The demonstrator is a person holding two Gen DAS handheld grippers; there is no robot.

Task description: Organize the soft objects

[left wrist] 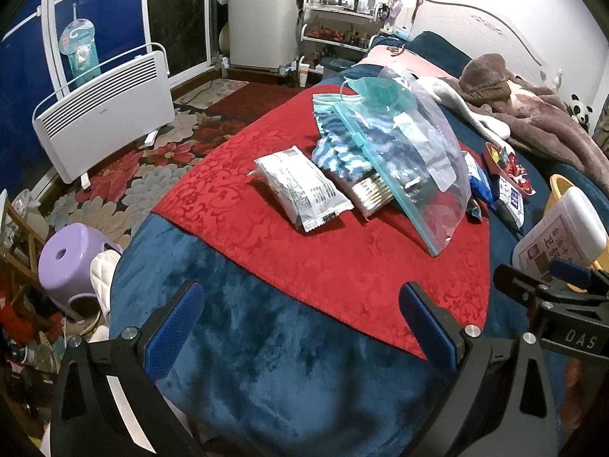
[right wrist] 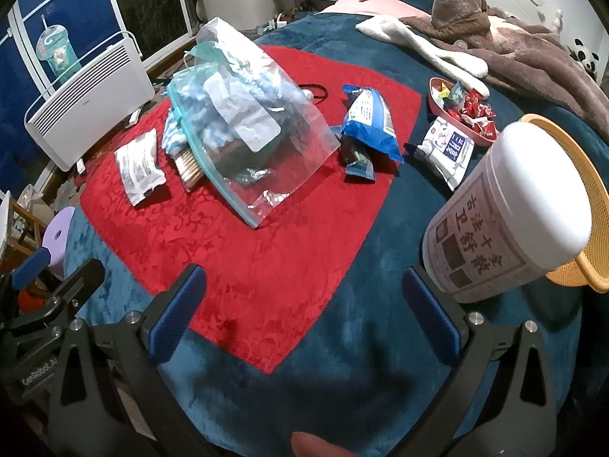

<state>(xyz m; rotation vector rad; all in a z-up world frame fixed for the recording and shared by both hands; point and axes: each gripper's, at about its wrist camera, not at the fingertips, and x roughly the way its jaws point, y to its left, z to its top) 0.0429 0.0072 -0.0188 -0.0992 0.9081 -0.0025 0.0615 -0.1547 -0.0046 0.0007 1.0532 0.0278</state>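
A clear zip bag [left wrist: 415, 152] [right wrist: 247, 129] holding blue-and-white soft items lies on a red cloth [left wrist: 304, 236] [right wrist: 236, 236] on the bed. A green face mask [left wrist: 375, 89] rests at its far end. A silver-white packet [left wrist: 302, 188] [right wrist: 137, 165] lies to its left, with a pack of cotton swabs [left wrist: 371, 192] [right wrist: 188, 167] under the bag's edge. A blue snack pack [right wrist: 371, 123] lies to the right. My left gripper [left wrist: 304, 327] is open and empty above the blue blanket. My right gripper [right wrist: 304, 312] is open and empty, also near the bed's front.
A white-lidded canister [right wrist: 510, 209] [left wrist: 559, 236] leans in an orange basket [right wrist: 586, 205] at right. A red dish of candies [right wrist: 462, 114] and a white pouch [right wrist: 447, 152] lie beyond. Brown blanket [right wrist: 514, 45], white heater [left wrist: 102, 110] and purple stool [left wrist: 70, 262] surround the bed.
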